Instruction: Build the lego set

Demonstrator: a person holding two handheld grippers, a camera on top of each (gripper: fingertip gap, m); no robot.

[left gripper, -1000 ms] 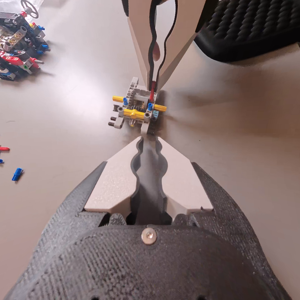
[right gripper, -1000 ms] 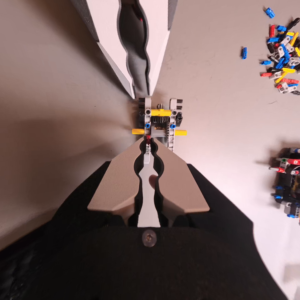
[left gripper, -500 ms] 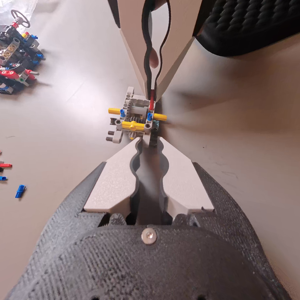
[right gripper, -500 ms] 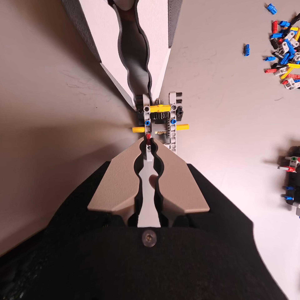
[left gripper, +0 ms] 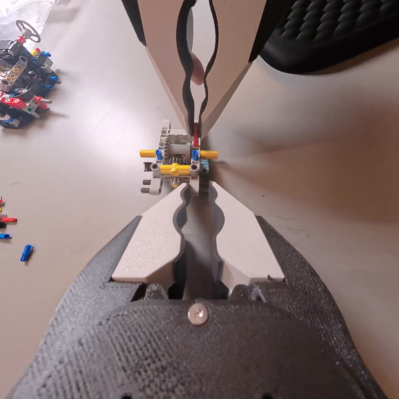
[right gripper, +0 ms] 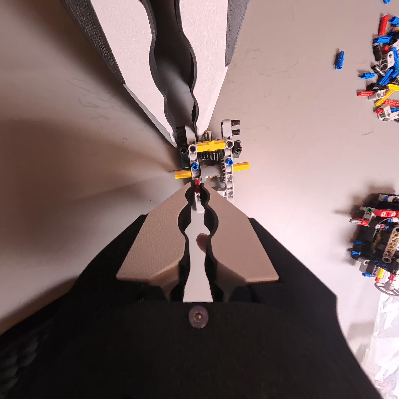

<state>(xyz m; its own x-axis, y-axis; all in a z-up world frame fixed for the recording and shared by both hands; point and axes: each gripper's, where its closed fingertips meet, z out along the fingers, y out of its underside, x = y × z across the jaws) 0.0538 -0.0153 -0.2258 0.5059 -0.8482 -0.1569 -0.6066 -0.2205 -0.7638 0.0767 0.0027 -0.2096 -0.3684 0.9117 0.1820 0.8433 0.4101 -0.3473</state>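
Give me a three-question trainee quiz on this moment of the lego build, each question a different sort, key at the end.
1. True or false: the right gripper pinches a red pin at the gear frame.
2. Multiple choice: the left gripper is closed on (A) the frame's grey beam end, (B) the lone blue pin, (C) the steering wheel.
3. Fill in: the bar across the frame's top is coloured ____.

Key: 1 true; 2 A; 3 yellow.
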